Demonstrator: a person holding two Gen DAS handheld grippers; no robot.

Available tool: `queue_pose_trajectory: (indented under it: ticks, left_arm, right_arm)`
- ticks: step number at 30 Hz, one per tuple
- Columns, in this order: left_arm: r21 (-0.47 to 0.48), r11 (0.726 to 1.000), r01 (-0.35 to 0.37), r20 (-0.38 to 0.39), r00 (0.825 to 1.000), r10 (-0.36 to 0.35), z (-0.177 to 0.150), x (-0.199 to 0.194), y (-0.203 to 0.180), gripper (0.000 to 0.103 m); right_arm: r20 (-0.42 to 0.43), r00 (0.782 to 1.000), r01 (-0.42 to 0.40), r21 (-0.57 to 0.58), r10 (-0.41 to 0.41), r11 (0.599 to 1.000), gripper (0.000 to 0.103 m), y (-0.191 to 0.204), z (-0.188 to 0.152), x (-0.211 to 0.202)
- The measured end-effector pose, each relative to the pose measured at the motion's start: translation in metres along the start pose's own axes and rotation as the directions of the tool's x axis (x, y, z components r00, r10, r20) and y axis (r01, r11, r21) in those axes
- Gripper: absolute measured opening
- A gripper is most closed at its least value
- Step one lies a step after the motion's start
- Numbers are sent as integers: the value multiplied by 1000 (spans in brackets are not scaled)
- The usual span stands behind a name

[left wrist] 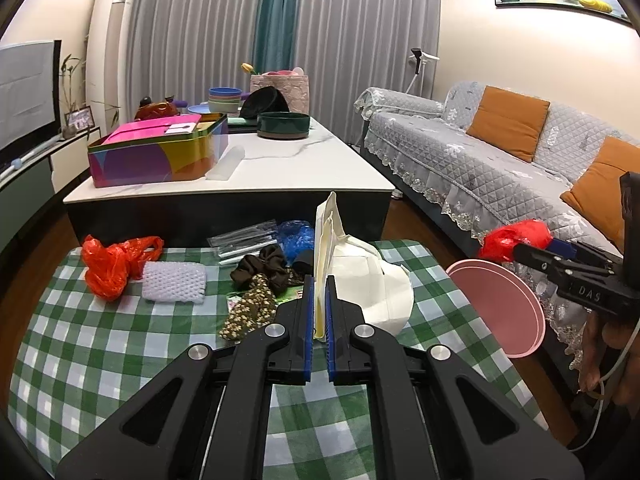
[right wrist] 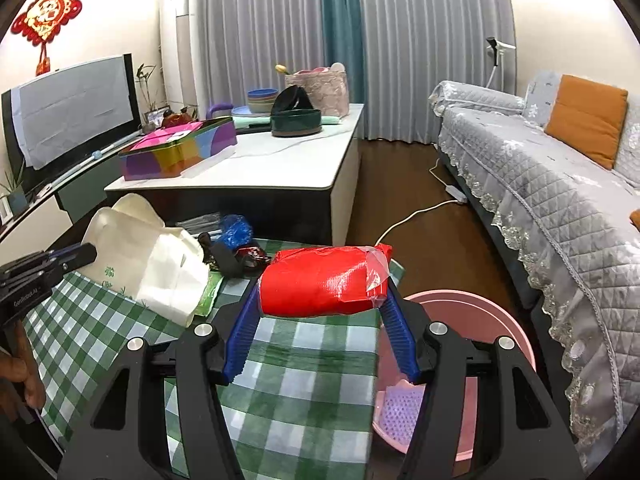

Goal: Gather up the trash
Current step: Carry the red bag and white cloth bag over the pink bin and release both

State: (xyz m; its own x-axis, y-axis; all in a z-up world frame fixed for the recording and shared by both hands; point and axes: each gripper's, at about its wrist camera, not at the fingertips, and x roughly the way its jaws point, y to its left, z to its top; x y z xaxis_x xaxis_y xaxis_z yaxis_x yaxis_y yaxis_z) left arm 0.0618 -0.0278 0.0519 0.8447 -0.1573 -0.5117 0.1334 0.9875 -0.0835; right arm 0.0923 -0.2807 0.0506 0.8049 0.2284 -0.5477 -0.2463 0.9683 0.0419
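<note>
My left gripper is shut on the edge of a white paper bag, holding it up over the green checked cloth. The bag also shows in the right wrist view. My right gripper is shut on a red plastic bundle, at the table's right edge beside the pink bin. From the left wrist view the right gripper holds the red bundle above the pink bin. An orange plastic bag and white foam net lie at the left.
Brown and floral scrunchies, a blue plastic wad and clear wrappers lie at the cloth's far edge. A white foam net lies inside the bin. A white coffee table stands behind, a grey sofa to the right.
</note>
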Motion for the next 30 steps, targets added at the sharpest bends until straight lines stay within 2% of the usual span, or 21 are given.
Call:
queue_pose_trajectory:
  ticks: [11,19,30]
  left_arm:
    - [30,999,40,-2,999,-40,1,3,-28,5]
    - [58,994,93,-13,996,-93,6,14,-62,5]
    - [87,982,168,-46,985,-164,19,48,-113,5]
  right_arm:
    - [31,998,57,59,-59,997,58,-41,3,-23]
    - [43,993,109,90,-114,990,58,-74,2,-34]
    - [32,984,172,110,-177,979,58,-114,1,-39]
